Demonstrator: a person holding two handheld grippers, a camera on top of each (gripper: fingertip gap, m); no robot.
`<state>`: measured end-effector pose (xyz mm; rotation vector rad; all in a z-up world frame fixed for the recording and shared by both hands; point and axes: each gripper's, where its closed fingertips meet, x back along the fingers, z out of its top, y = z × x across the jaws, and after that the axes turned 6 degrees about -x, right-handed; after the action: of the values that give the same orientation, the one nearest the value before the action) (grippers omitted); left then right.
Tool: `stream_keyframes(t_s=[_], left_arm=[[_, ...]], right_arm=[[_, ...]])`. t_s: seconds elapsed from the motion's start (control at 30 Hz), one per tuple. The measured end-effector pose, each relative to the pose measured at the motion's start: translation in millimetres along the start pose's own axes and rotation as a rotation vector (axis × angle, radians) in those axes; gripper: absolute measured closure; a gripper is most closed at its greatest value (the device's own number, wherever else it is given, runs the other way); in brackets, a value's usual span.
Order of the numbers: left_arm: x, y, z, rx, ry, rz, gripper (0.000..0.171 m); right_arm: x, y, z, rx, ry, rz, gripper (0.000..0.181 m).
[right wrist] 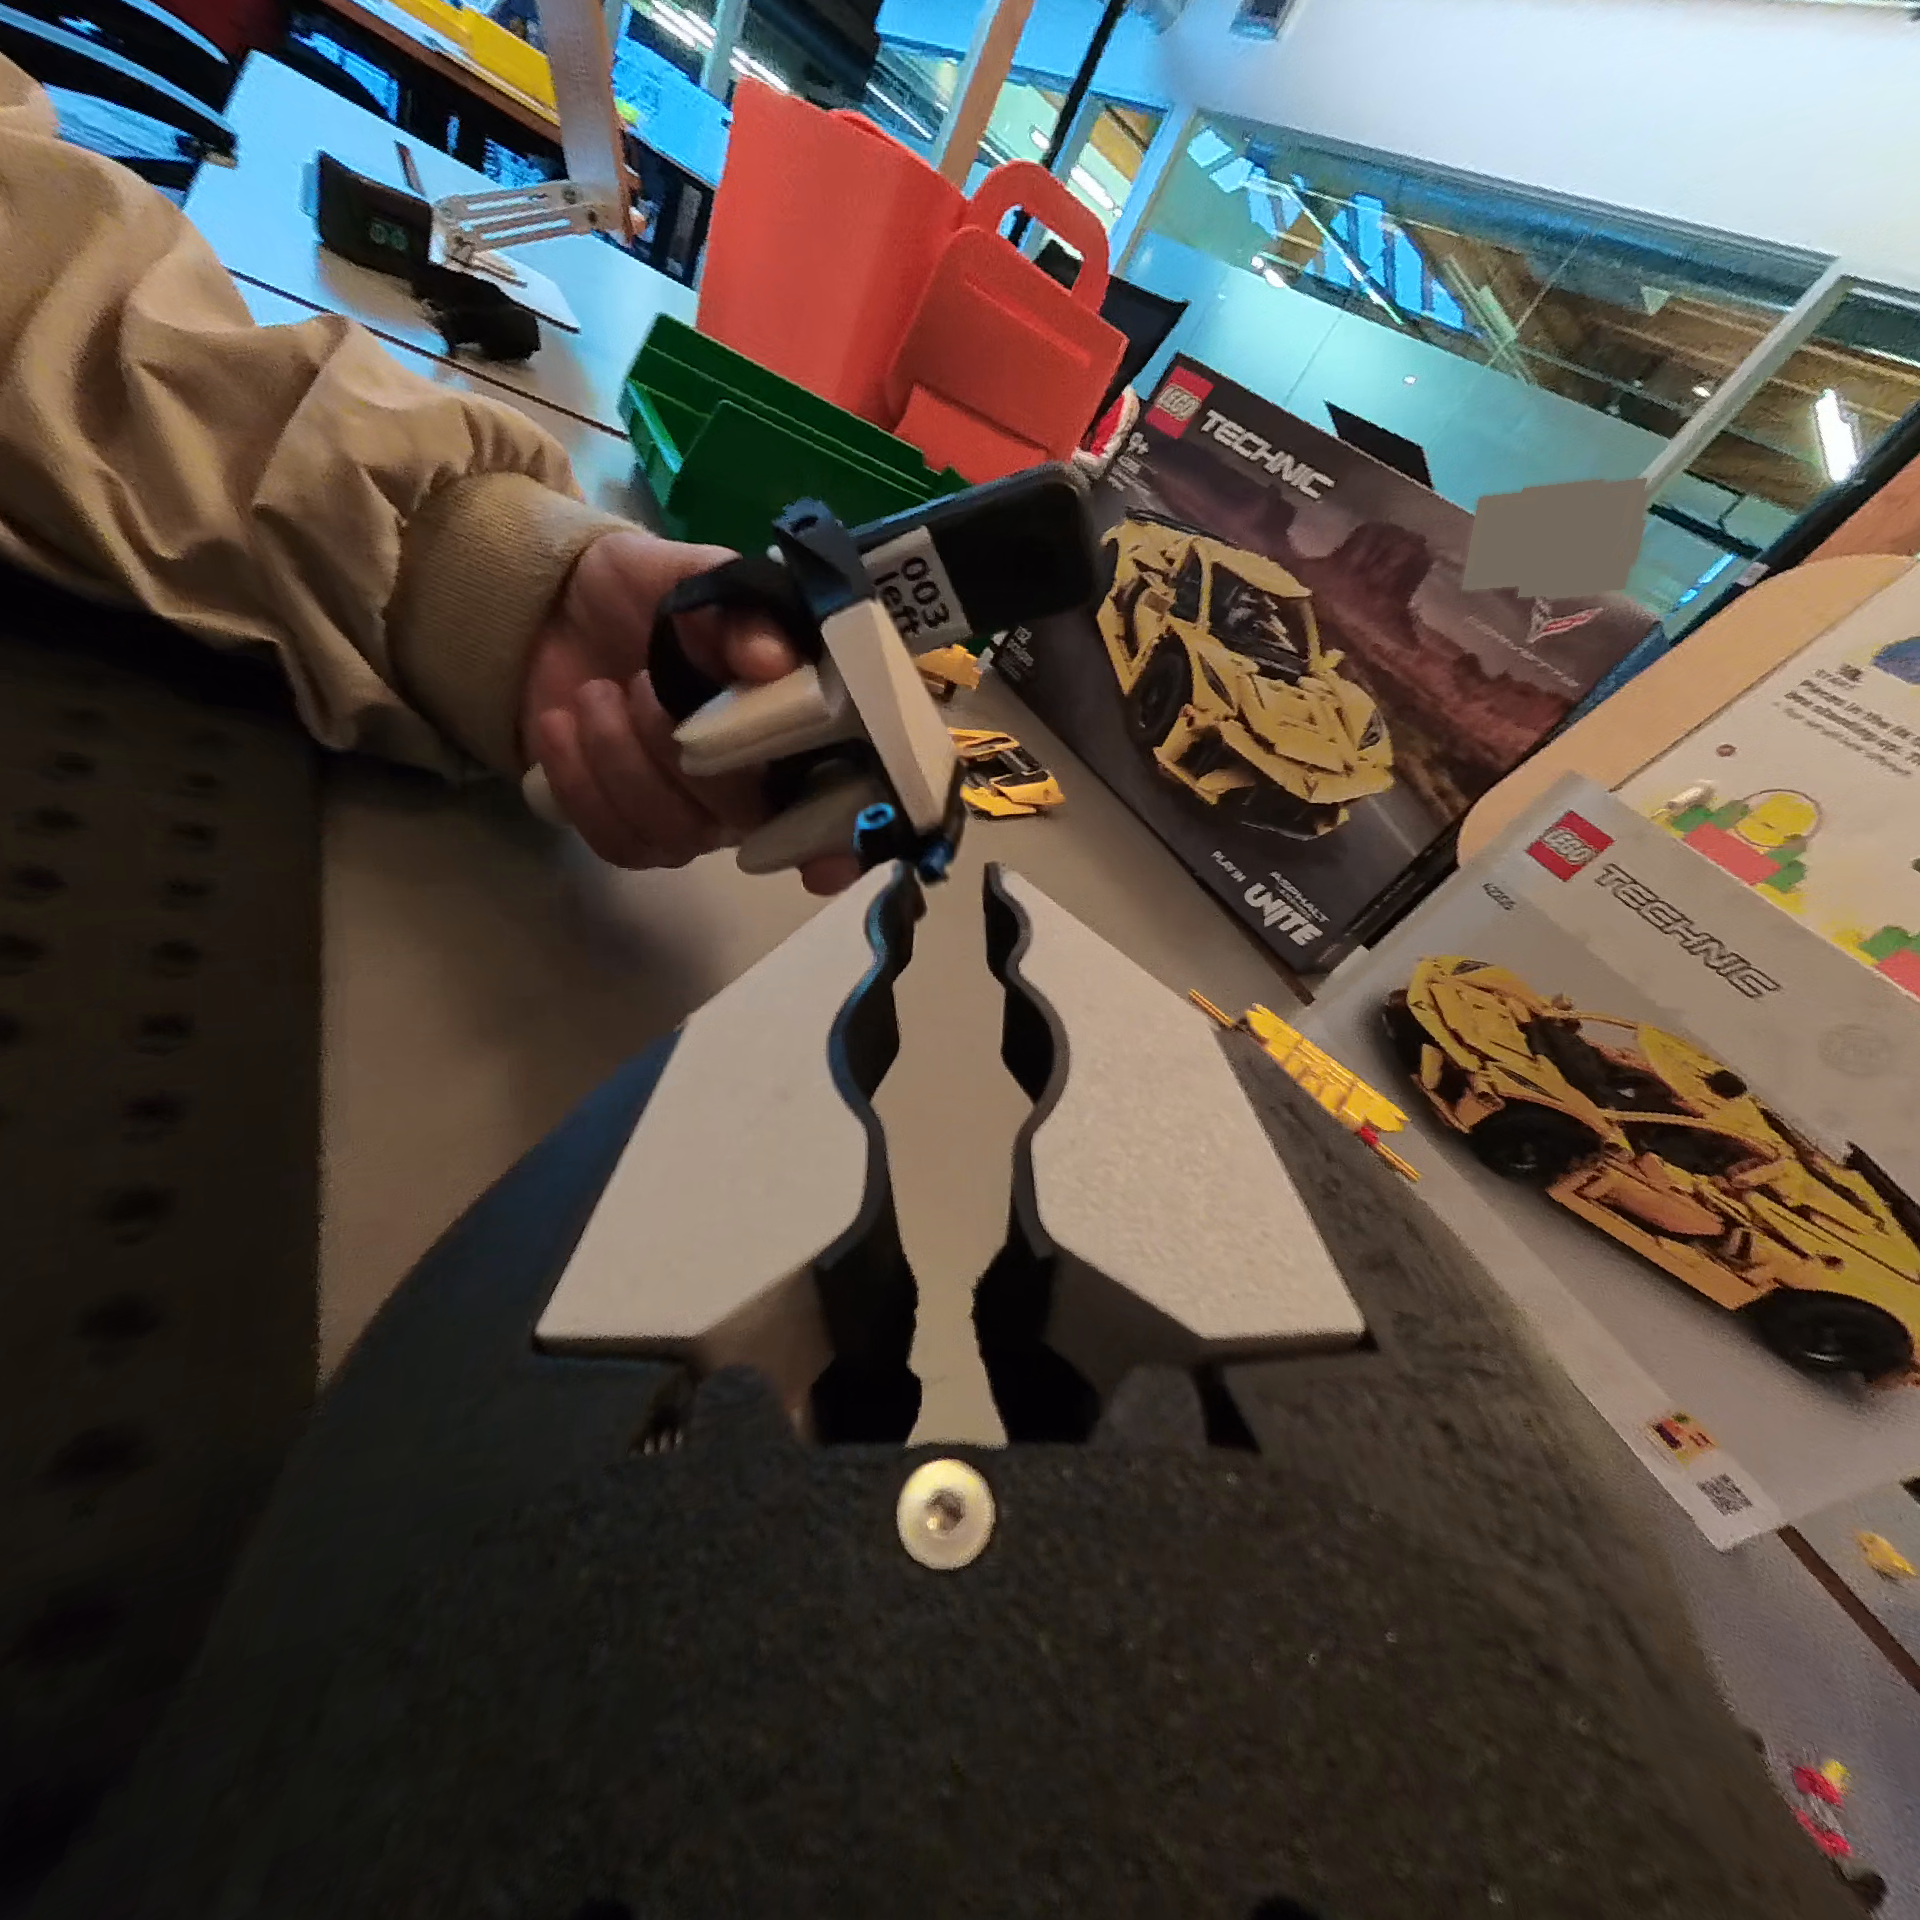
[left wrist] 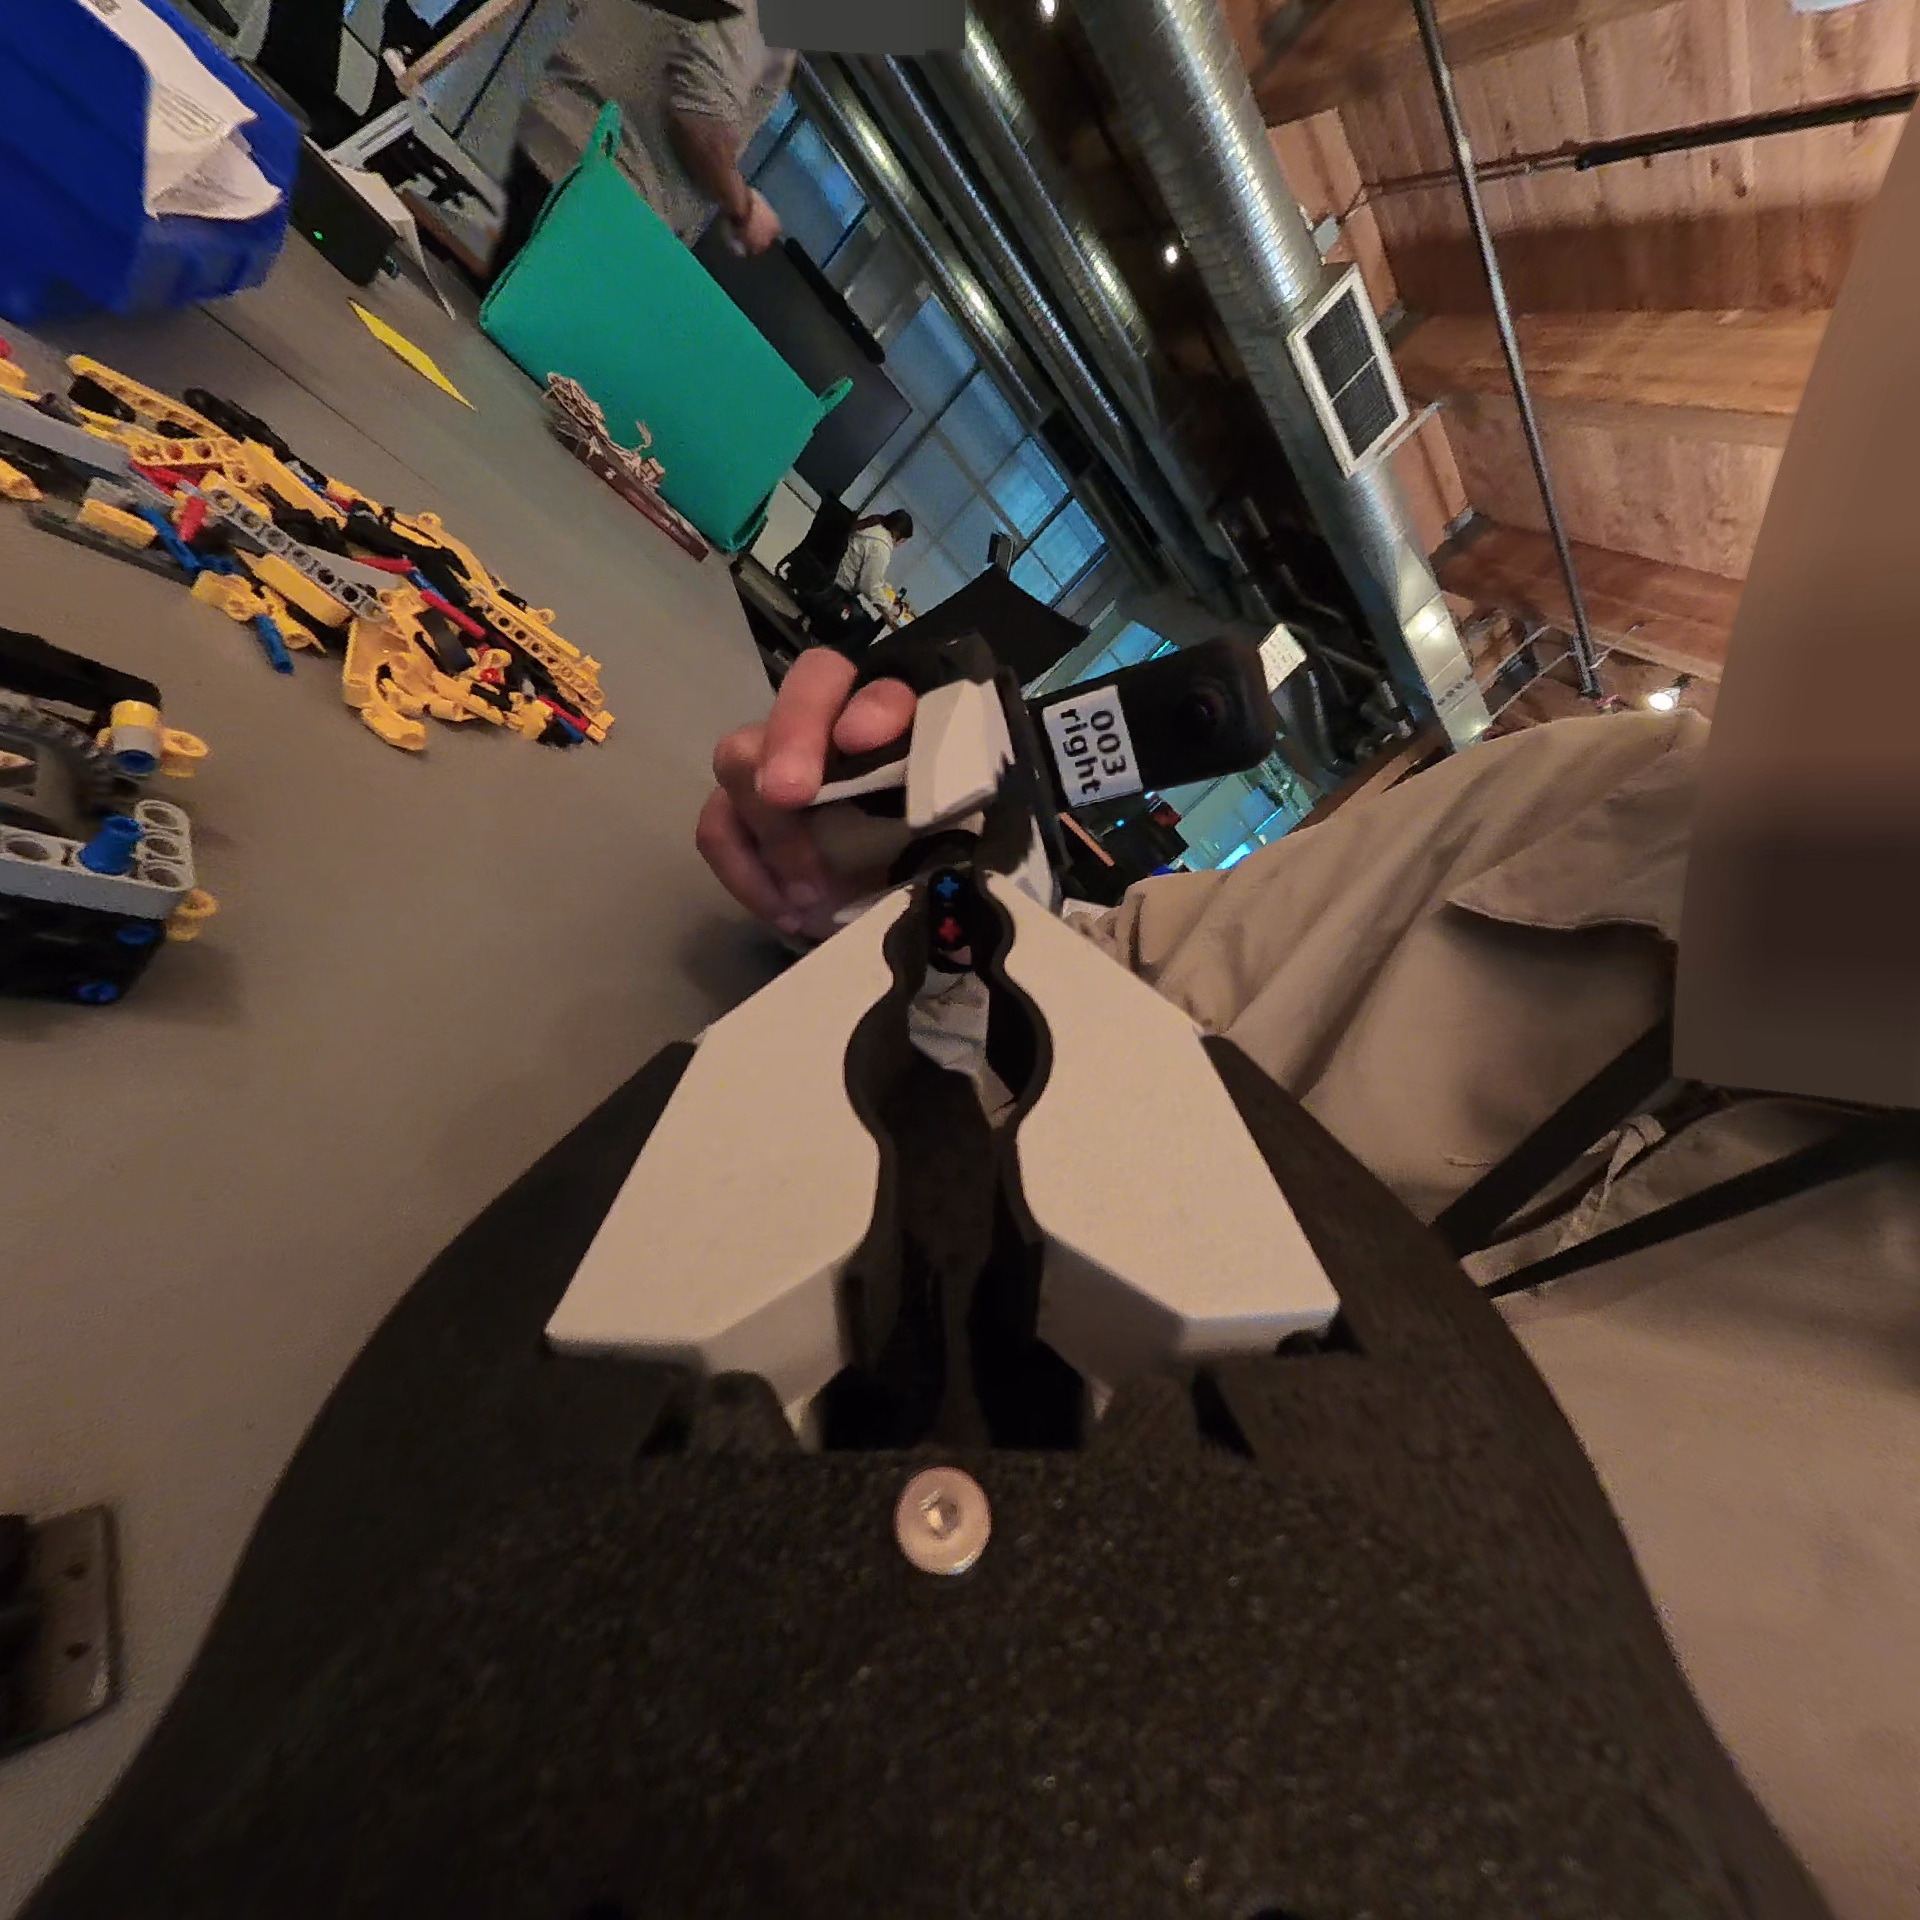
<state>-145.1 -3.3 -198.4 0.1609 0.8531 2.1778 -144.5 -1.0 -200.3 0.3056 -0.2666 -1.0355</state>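
My left gripper [left wrist: 948, 902] is shut on a small black building piece with a blue and a red pin [left wrist: 948, 925], held in the air above the grey table [left wrist: 364, 1091]. My right gripper [right wrist: 948, 891] is partly open, with a clear gap between its tips. Its tips sit right at the end of that same black piece [right wrist: 928, 860], which the left gripper [right wrist: 914, 831] holds out in front of it. In the left wrist view the right gripper [left wrist: 940, 831] meets the piece tip to tip. A hand grips each tool.
A pile of yellow, black and red building pieces [left wrist: 416, 623] and a partly built model [left wrist: 94, 852] lie to the left, with a blue bin [left wrist: 104, 156] behind. A boxed yellow car set [right wrist: 1278, 665], a booklet [right wrist: 1621, 1122], green trays [right wrist: 769, 447] and an orange bag [right wrist: 894, 281] stand to the right. Less than 4 cm separates the two grippers' tips.
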Motion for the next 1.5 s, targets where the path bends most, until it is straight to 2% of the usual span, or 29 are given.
stream_keyframes(t_s=[0.2, 0.57, 0.67, 0.7, 0.77, 0.87, 1.07, 1.13, 1.23, 1.33, 1.5], left_arm=[[-3, 0, -4, 0.005, -0.016, -0.005, 0.165], [0, 5, -3, -0.003, -0.018, -0.027, 0.165], [-9, 12, -15, -0.033, -0.082, -0.043, 0.165], [-11, 12, -13, -0.053, -0.078, -0.022, 0.165], [-2, 8, 4, -0.097, -0.019, 0.032, 0.165], [6, 1, 5, -0.068, -0.004, 0.045, 0.165], [5, 7, 5, -0.091, -0.014, 0.019, 0.165], [3, 12, 4, -0.172, -0.025, 0.016, 0.165], [-1, 25, 7, -0.380, -0.004, 0.027, 0.165], [-2, 30, 11, -0.444, 0.039, 0.035, 0.165], [-4, 34, 8, -0.529, 0.020, 0.043, 0.165]], right_arm=[[-1, -5, 0, 0.008, 0.000, 0.022, 0.175], [0, -6, -2, -0.017, -0.010, 0.046, 0.173], [-3, -8, -10, 0.006, -0.053, 0.046, 0.175], [-4, -7, -10, 0.019, -0.062, 0.023, 0.181], [1, 1, -1, 0.028, -0.010, -0.034, 0.178], [0, -6, -2, -0.083, -0.007, 0.055, 0.169], [1, -6, 6, -0.163, 0.038, 0.079, 0.165], [6, -9, 16, -0.315, 0.110, 0.179, 0.172], [5, -7, 23, -0.623, 0.156, 0.311, 0.163], [2, -7, 24, -0.665, 0.162, 0.314, 0.166], [4, -10, 26, -0.690, 0.173, 0.344, 0.173]])
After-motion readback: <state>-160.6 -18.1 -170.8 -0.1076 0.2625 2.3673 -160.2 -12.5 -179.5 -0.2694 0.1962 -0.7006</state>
